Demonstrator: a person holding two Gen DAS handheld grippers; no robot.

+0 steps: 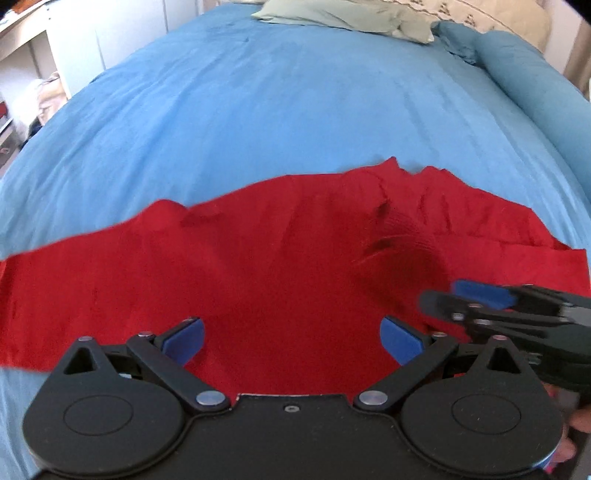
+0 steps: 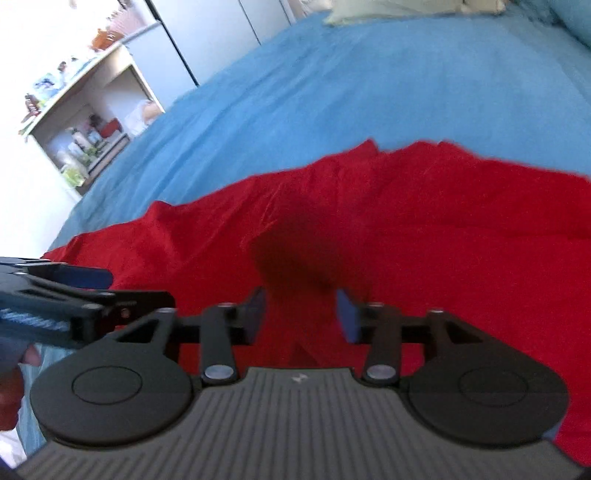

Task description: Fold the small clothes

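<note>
Red knit cloth (image 1: pixel 258 266) lies spread and wrinkled across the near part of the blue bedspread (image 1: pixel 295 103), right under both my claws. My left claw (image 1: pixel 291 341) hangs over it with jaws wide and nothing between them; my right claw (image 2: pixel 301 314) is parted too, gripping nothing. Pale green pillow (image 1: pixel 343 16) sits at the far end.

The garment (image 1: pixel 258 266) lies on the bed (image 1: pixel 277 103); pillows (image 1: pixel 351 16) lie behind it.

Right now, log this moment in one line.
left gripper: open, empty | right gripper: open, empty | red garment: spread on blue bedspread
</note>
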